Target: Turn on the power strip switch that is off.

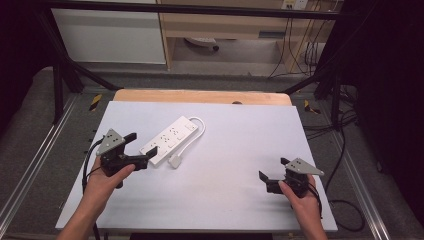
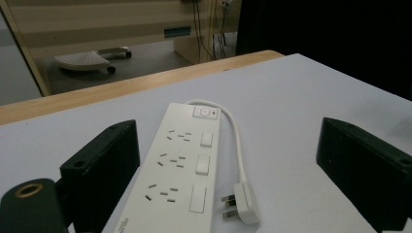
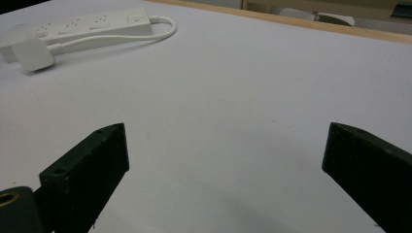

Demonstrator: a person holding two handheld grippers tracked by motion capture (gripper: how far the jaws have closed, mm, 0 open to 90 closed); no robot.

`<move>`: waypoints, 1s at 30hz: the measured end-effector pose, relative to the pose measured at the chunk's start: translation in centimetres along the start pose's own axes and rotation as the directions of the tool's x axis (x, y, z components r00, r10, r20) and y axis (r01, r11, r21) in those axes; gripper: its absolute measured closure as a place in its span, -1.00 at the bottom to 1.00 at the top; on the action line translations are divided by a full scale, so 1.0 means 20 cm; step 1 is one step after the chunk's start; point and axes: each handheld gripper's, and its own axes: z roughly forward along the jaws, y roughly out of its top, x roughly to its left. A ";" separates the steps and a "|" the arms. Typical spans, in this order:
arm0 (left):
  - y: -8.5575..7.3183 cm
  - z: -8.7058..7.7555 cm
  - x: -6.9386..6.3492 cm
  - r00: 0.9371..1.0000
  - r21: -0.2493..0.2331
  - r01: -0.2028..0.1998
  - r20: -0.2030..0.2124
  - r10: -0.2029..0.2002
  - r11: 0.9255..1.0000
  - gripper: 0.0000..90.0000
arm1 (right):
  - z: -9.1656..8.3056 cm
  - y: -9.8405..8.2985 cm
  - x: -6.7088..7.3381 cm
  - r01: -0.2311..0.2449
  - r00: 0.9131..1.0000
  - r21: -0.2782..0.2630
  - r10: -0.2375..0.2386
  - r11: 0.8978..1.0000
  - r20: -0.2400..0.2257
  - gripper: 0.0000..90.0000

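Note:
A white power strip (image 1: pixel 168 138) (image 2: pixel 176 168) (image 3: pixel 77 28) lies left of centre on the white table (image 1: pixel 240 145), angled towards the far right. Its short white cable loops round to a white plug (image 1: pixel 175 160) (image 2: pixel 241 202) (image 3: pixel 32 54) lying beside it. My left gripper (image 1: pixel 139 148) (image 2: pixel 233 165) is open, its jaws straddling the strip's near end without touching it. My right gripper (image 1: pixel 274 169) (image 3: pixel 226 155) is open over bare table at the right, well away from the strip.
A wooden board edge (image 1: pixel 200 96) runs along the table's far side. Cables (image 1: pixel 345 130) trail on the floor to the right. Shelving and a white panel (image 1: pixel 110 35) stand beyond the table.

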 end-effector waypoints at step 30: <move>-0.02 0.16 0.00 1.000 0.000 -0.011 -0.030 0.011 1.000 -0.31 | 0.00 0.00 0.00 -0.005 1.000 -0.002 0.005 1.000 0.004 -0.92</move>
